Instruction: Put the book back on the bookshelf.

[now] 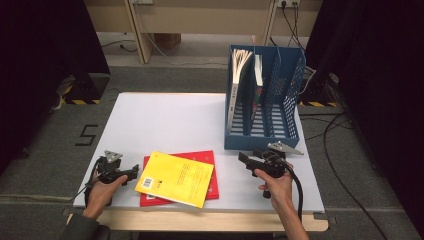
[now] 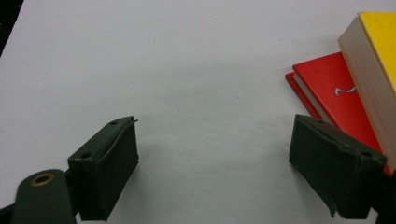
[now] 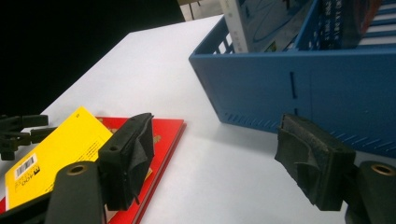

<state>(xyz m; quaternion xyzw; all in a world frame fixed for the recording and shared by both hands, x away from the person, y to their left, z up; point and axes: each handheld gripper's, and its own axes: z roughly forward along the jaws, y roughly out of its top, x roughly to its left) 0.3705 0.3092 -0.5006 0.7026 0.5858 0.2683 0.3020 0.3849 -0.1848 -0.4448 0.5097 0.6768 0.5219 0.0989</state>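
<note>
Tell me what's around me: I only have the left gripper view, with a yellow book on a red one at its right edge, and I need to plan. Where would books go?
Observer: A blue file rack stands at the table's far right, seen in the high view.
Operator: Is it empty?
Observer: No. Two books already stand upright in its left slots; the right slots look free.
Operator: Where's the right gripper?
Observer: The right gripper is just in front of the rack, jaws open with nothing between them, pointing toward the yellow book.
Operator: How does the yellow book lie?
Observer: Skewed on the red book, its near corner overhanging the red book's front edge.
</note>
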